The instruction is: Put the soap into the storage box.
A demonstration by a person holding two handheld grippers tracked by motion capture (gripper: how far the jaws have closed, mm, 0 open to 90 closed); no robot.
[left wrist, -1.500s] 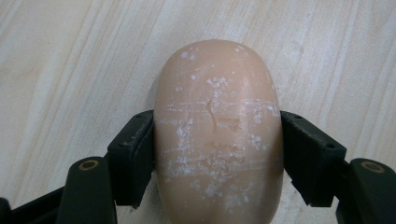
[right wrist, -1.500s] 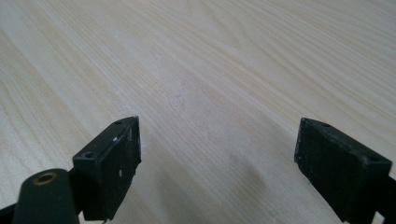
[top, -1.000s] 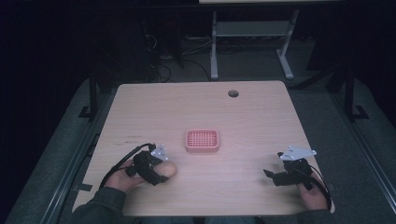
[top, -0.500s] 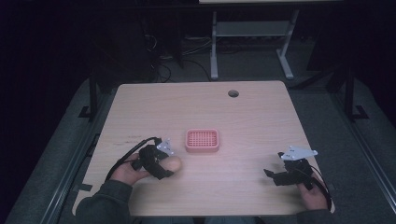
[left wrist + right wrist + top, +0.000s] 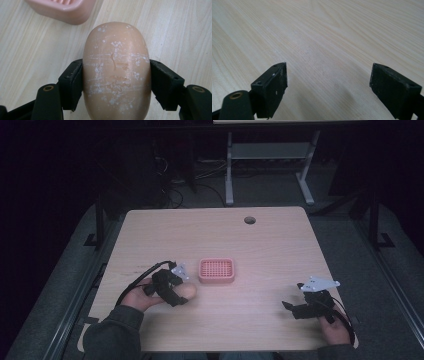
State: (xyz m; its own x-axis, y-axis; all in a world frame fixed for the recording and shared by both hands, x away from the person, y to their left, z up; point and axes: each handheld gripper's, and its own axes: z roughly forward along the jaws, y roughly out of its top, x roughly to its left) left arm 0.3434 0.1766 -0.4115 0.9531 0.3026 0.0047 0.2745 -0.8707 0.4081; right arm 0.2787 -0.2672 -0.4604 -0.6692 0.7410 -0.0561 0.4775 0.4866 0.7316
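A tan oval bar of soap [image 5: 116,72], flecked with white, sits between the jaws of my left gripper [image 5: 116,82], which is shut on it. In the high view the left gripper [image 5: 181,292] holds the soap [image 5: 187,291] just left of a pink ridged soap dish [image 5: 216,270] near the table's middle. A corner of the pink dish [image 5: 62,8] lies beyond the soap in the left gripper view. My right gripper [image 5: 296,309] rests low at the table's front right, open, with bare wood between its jaws [image 5: 328,87].
The light wooden table [image 5: 270,245] has a round cable hole [image 5: 249,220] at the back right. Behind the table stand a white desk frame [image 5: 267,155] and cables on a dark floor.
My left gripper has carried the soap to the right, closer to the pink dish. The right gripper has stayed where it was.
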